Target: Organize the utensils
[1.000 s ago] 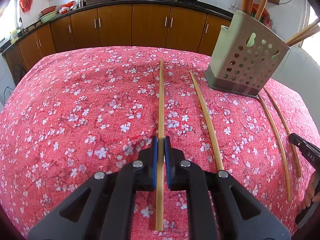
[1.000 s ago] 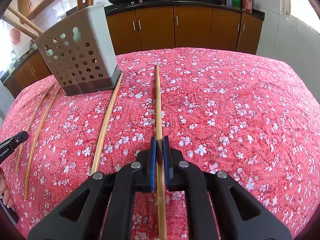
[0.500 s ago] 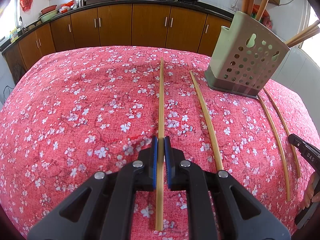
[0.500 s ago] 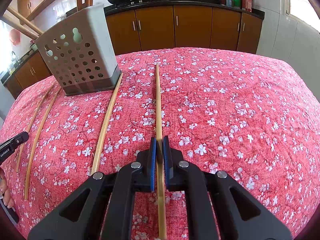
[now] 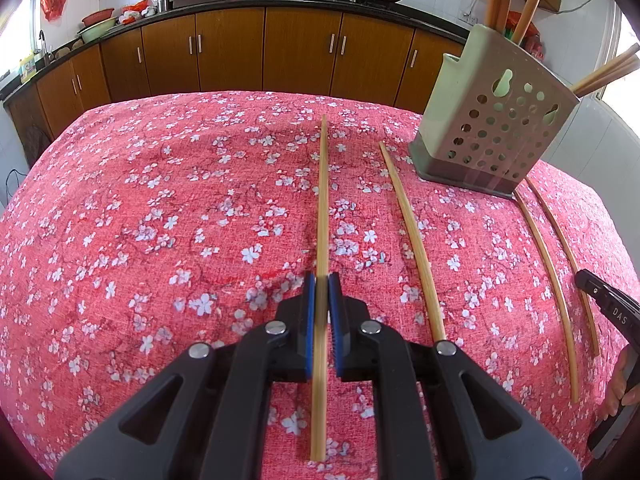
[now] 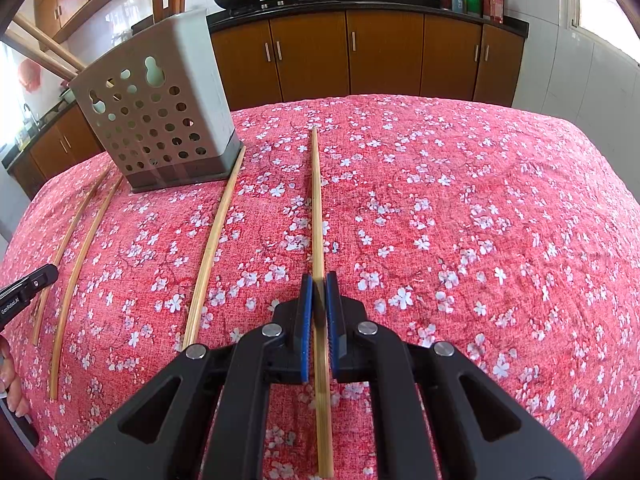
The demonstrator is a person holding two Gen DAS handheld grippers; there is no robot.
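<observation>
In the left wrist view my left gripper [image 5: 321, 282] is shut on a long bamboo chopstick [image 5: 323, 200] that runs straight away over the red floral cloth. My right gripper [image 6: 319, 280] is shut on a similar chopstick [image 6: 317, 208] in the right wrist view. A perforated grey utensil holder [image 5: 488, 132] [image 6: 160, 120] stands at the back with several sticks upright in it. Three loose chopsticks lie on the cloth: one near the held stick [image 5: 412, 240] [image 6: 216, 236], two past the holder [image 5: 548, 280] [image 6: 80, 256]. Whether the held sticks are off the cloth I cannot tell.
The table [image 5: 140, 220] is covered in red cloth with white blossoms. Brown kitchen cabinets [image 5: 300, 52] line the back wall, with woks on the counter above. The other gripper's black finger and part of a hand show at each view's outer edge [image 5: 608, 304] [image 6: 28, 288].
</observation>
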